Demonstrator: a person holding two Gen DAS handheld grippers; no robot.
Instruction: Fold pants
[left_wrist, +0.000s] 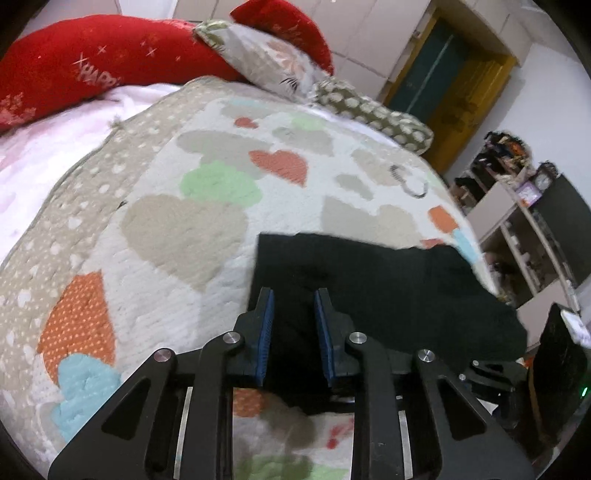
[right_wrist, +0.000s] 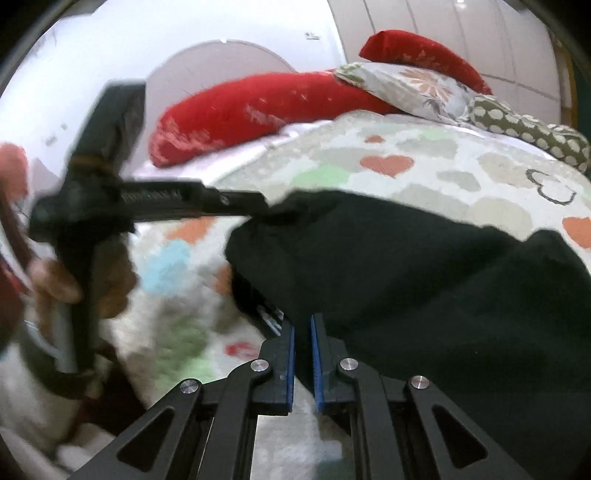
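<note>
Pants (right_wrist: 424, 280) gripped by both tongs, left (left_wrist: 293, 299) and right (right_wrist: 303, 325); I should carry edges level toward 12 o'clock.

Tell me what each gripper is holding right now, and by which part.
Both hold the black pants: left gripper grips an edge lifted off the blanket; right gripper pinches another edge. Which parts cannot be told.

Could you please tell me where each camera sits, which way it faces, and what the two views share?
Left wrist: on the left gripper, looking along its fingers over the black pants on the heart-print blanket.
Right wrist: on the right gripper, facing the pants; the left gripper and hand show at its left.
Shared: pants, blanket, red pillow.
</note>
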